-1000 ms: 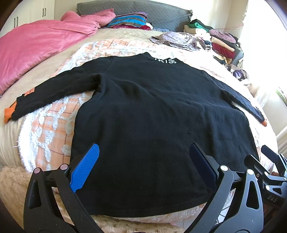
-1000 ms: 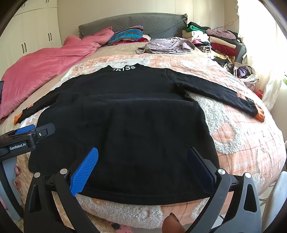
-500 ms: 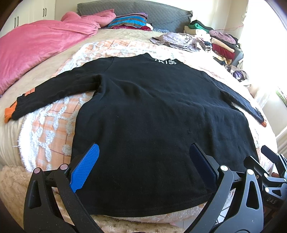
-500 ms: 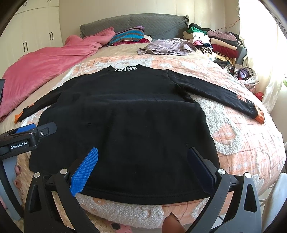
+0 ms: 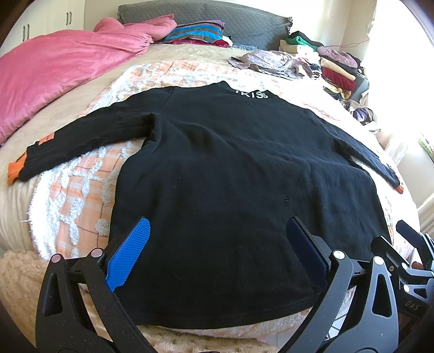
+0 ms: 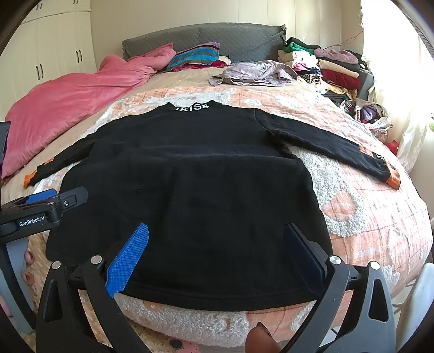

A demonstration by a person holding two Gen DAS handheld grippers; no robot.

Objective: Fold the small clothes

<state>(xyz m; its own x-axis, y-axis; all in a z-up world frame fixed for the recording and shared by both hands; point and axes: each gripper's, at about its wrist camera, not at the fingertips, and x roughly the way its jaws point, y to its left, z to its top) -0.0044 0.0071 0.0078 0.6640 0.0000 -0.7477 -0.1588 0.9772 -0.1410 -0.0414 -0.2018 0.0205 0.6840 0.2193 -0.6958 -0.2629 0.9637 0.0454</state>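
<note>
Left wrist view: a black long-sleeved top lies flat on the bed, back up, neck toward the headboard and hem along the near edge of the bed. Both sleeves are spread sideways, each ending in an orange cuff; white lettering sits on the collar. The left gripper hangs over the hem end of the top with its jaws wide apart, the blue pad above the top's left side seam and the dark pad over the middle of the body. I cannot tell whether the pads touch the cloth. Nothing is held between them.

Right wrist view: the right gripper also stands with jaws wide apart and empty, over the right half of the hem, its dark finger near the top's right side seam. The left gripper shows at the left edge of this view, beside the top's lower left corner.

A pink blanket covers the far left corner of the bed, a crumpled lilac garment lies near the headboard, and a pile of folded clothes stands at the far right corner.
</note>
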